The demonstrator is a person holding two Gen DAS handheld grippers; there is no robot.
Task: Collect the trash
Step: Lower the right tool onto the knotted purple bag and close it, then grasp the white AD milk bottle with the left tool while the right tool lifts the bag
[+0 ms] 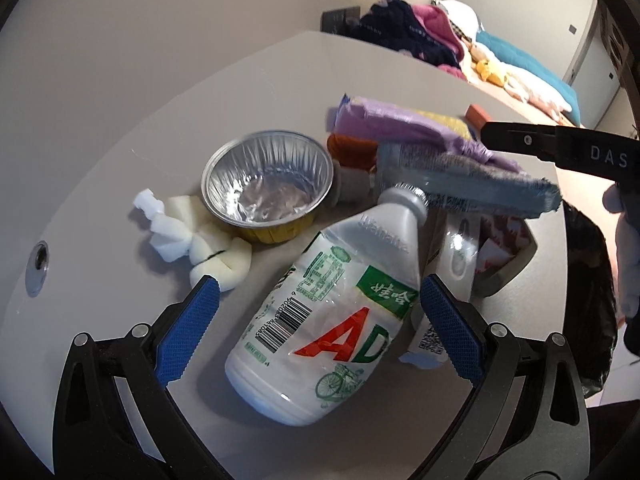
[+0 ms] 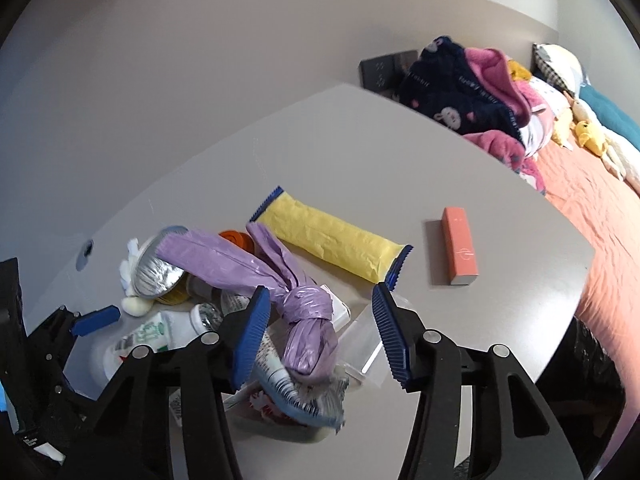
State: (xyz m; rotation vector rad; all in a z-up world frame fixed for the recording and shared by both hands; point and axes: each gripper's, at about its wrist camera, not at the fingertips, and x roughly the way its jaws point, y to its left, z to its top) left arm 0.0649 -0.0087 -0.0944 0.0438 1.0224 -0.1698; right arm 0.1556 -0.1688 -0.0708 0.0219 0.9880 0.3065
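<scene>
A white AD milk bottle [image 1: 320, 312] lies on the grey table [image 1: 160, 128] between the wide-open jaws of my left gripper [image 1: 320, 312], apart from both pads. Behind it sit a foil cup [image 1: 267, 184], white foam pieces [image 1: 192, 240] and a knotted purple bag [image 1: 404, 128] over a blue-edged wrapper [image 1: 480, 188]. My right gripper [image 2: 320, 328] is open, its jaws either side of the purple bag's knot [image 2: 308, 320], not gripping it. The bottle [image 2: 156, 336] and my left gripper [image 2: 96, 320] show at lower left in the right wrist view.
A yellow packet [image 2: 332, 240] and an orange box [image 2: 460, 246] lie farther back on the table. A black bin bag [image 1: 592, 300] hangs off the table's right edge. A bed with piled clothes [image 2: 460, 92] and toys is beyond.
</scene>
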